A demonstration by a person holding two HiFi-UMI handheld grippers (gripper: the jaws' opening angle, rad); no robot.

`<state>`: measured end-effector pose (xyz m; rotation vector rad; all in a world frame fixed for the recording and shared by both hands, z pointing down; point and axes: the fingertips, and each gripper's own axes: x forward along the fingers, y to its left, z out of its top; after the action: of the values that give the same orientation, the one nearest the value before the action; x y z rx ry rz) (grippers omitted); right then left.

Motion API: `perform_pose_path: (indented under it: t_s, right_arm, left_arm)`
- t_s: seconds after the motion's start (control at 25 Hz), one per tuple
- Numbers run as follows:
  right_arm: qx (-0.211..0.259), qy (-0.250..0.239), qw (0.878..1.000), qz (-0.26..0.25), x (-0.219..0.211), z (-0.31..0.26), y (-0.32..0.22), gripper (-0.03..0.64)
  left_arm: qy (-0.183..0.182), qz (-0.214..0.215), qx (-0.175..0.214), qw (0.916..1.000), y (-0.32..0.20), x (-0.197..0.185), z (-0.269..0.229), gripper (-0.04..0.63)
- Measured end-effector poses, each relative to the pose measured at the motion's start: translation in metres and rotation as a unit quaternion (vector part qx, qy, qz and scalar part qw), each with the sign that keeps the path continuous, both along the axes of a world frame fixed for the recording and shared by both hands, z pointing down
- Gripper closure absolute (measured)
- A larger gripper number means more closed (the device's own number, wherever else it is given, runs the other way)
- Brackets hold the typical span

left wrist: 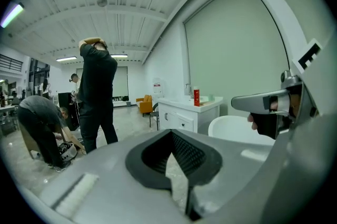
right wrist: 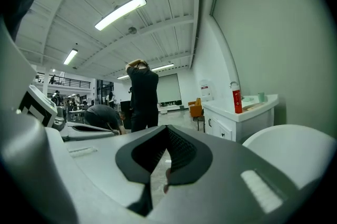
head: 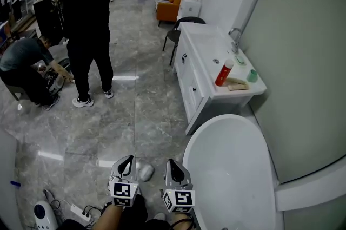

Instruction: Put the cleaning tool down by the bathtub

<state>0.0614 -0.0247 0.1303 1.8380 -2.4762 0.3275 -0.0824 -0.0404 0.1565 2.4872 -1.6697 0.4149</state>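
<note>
The white bathtub stands at the lower right, against the pale wall. Beyond it a white vanity carries a red bottle, a beige brush-like tool, a green cup and a faucet. Both grippers hover low over the floor just left of the tub's near end. My left gripper is shut and holds nothing. Beside it my right gripper is likewise shut and empty. The tub and bottle also show in the right gripper view.
A person in black stands on the grey marble floor, and another crouches at far left. A dark chair and an orange sofa sit behind the vanity. A power strip with cables lies at bottom left, and a pale rounded object lies between the grippers.
</note>
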Motion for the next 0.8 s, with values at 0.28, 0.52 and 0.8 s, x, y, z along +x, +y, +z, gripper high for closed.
perform_pose_path:
  t_s: [0.28,0.52,0.8]
  right_arm:
    - [0.018,0.000,0.999,-0.030,-0.006,-0.017,0.020,0.604]
    - [0.032,0.000,0.998,-0.046,0.002,-0.036,0.040,0.604]
    - [0.047,0.009,0.997,-0.056,0.009,-0.050,0.062,0.604]
  left_arm:
    - [-0.011,0.010,0.026,0.9995,0.020,0.005,-0.029,0.594]
    - [-0.014,0.008,0.024,0.9996,0.041,0.010,-0.045,0.594]
    - [-0.013,0.012,0.048,0.9987,0.057,0.011,-0.062,0.594]
